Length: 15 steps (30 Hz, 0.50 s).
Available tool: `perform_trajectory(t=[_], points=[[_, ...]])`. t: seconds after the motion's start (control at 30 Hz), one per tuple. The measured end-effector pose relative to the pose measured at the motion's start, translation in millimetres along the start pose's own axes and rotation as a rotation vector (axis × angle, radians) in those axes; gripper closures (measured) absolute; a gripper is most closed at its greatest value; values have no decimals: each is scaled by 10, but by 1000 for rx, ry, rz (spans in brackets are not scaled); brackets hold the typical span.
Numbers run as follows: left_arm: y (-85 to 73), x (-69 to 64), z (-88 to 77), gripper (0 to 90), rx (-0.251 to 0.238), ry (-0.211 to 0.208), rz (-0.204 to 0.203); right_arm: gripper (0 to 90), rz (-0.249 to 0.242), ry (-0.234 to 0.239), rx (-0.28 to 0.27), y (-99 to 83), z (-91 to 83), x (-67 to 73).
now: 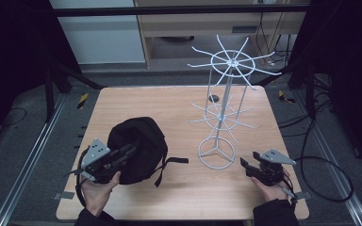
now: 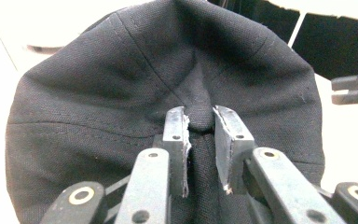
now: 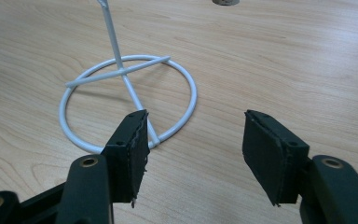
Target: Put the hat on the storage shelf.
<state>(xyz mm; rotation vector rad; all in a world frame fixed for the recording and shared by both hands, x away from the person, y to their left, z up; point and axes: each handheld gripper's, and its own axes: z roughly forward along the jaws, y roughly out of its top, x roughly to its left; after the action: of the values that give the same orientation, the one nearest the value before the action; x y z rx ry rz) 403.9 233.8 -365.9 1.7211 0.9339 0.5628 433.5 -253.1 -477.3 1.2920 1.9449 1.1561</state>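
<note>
pale wood-grain table (image 1: 179,101) carries a rounded black woven-fabric cap (image 1: 139,146) with stitched seams and a strap trailing right, on its left half. we see our left tongs (image 2: 200,122) clamped narrow on a fold of the black cap. our right tongs (image 3: 193,140) stand wide with nothing between them, near the ring base of a white wire display stand (image 3: 126,100).

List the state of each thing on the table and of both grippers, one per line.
black cap: crown up on the table, a fold of its cloth pinched.
left gripper: shut on the cap's fold.
right gripper: open, nothing between its pads.
white wire rack: upright, hooks bare.
table: wooden.
</note>
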Motion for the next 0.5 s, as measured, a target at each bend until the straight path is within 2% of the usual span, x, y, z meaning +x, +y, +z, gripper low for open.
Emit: perform_trajectory(t=[0.07,0.3,0.33,0.37,0.4,0.43,0.5], points=[[62,-17,-73,749,-44,-3,-1,408,-2,-2,-1,-2,0,-2],[257,-65,-205,749,-149,-38,-4,408,0,-1,2,-4,-2,1],[257,-65,-205,749,-149,-38,-4,408,2,-2,2,-5,-2,1],[319,-86,-245,749,-177,-55,4,408,2,-3,2,-6,-1,0],[319,-86,-245,748,-177,-55,4,408,-3,-6,2,-8,0,-3],[377,-108,-287,749,-207,-67,11,408,-7,-8,2,-12,3,-6],[406,-117,-306,749,-222,-74,10,408,-9,-11,2,-14,3,-6]])
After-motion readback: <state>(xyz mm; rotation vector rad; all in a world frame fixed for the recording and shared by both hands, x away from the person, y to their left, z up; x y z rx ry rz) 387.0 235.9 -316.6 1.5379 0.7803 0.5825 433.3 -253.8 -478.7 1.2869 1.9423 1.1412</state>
